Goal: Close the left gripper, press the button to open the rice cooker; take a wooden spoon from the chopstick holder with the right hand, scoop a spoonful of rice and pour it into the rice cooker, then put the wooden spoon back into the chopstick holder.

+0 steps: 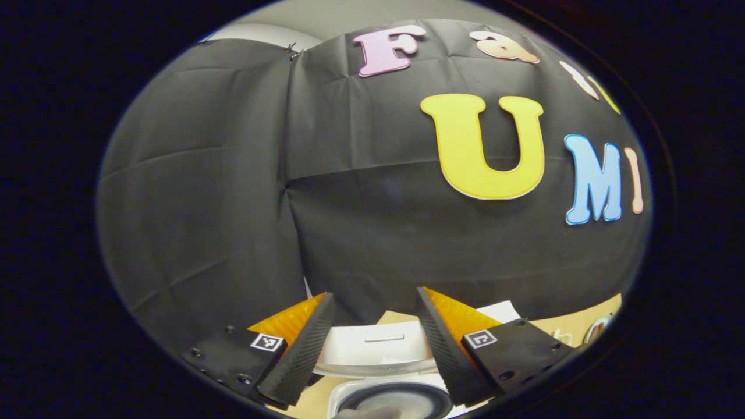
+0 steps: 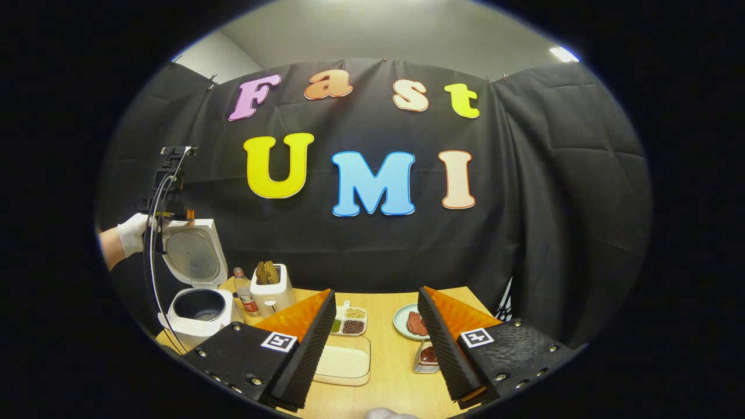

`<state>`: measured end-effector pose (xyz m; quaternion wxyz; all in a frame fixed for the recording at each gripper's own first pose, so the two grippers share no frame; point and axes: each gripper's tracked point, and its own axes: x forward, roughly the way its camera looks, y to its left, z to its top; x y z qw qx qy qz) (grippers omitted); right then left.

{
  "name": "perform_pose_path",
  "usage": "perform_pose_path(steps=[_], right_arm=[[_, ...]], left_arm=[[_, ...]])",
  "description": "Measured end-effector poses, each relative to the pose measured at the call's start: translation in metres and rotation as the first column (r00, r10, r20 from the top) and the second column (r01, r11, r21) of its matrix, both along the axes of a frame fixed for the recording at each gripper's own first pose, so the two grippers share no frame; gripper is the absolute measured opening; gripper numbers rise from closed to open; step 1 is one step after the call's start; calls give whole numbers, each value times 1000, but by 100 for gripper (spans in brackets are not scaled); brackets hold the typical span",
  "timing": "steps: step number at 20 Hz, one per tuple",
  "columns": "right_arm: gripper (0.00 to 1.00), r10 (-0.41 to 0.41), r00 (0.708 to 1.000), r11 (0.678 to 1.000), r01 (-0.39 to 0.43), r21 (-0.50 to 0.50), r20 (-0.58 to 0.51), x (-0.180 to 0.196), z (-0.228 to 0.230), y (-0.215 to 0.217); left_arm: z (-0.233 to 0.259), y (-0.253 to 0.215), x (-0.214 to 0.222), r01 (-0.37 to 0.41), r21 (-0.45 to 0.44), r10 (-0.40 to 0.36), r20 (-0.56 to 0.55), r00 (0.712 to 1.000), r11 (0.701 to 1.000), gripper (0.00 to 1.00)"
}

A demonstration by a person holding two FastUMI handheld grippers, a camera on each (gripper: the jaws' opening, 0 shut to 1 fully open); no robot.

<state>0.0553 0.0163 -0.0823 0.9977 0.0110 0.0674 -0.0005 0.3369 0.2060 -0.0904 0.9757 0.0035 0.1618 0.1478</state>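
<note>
Cooker (image 2: pixel 195 302) sits at the far left of the table (image 2: pixel 396 372) with its lid (image 2: pixel 192 253) up and tilted back, inner pot (image 2: pixel 199 304) exposed. Left gripper (image 2: pixel 169 212) shows in the right gripper view, up against the top edge of the lid, held by a gloved hand (image 2: pixel 132 233) with cables hanging down past the cooker; can't tell from there whether it touches the lid. In the left gripper view that gripper (image 1: pixel 372 317) has its fingers apart with nothing between them, and looks down over the lid (image 1: pixel 378 346) to the pot (image 1: pixel 396 401) below. Right gripper (image 2: pixel 375 317) hovers over the near table edge, well right of the cooker, fingers spread wide and holding nothing. Just right of the cooker: a small bottle (image 2: pixel 244 297), then a white holder (image 2: pixel 272 294) with brown wooden pieces standing in it; can't tell which one is the spoon. Further right of the cooker: a divided dish (image 2: pixel 349 321) of grains, and nearer the camera a shallow tray (image 2: pixel 344 361) of pale rice, partly behind the right gripper's left finger. Right of those, a plate (image 2: pixel 401 320) with something red on it and a small stack of dishes (image 2: pixel 428 358) in front of it, both half hidden by the other finger
</note>
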Motion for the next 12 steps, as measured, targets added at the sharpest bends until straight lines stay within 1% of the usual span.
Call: perform_pose_path(steps=[1,2,6,8,10,12], right_arm=[[87,2,1000,1000,-2,8,0,0,0,1],[87,5,1000,1000,-5,15,4,0,1,0],[87,21,1000,999,-22,44,17,-1,2,-3],[87,31,999,997,-31,64,14,-4,-1,-5],[87,39,999,996,-40,74,13,-6,-5,-9],[87,43,999,997,-43,58,7,-9,-11,-15]], left_arm=[[0,-3,-2,5,-29,-6,-12,1000,1000,94],[-2,-7,-5,15,-60,-17,-33,999,998,94],[-12,-16,-29,20,-102,-30,-93,995,995,95],[-17,-25,-52,23,-112,-36,-121,992,994,96],[-21,-31,-65,29,-117,-46,-148,988,993,97],[-27,-37,-80,28,-120,-49,-172,984,992,96]])
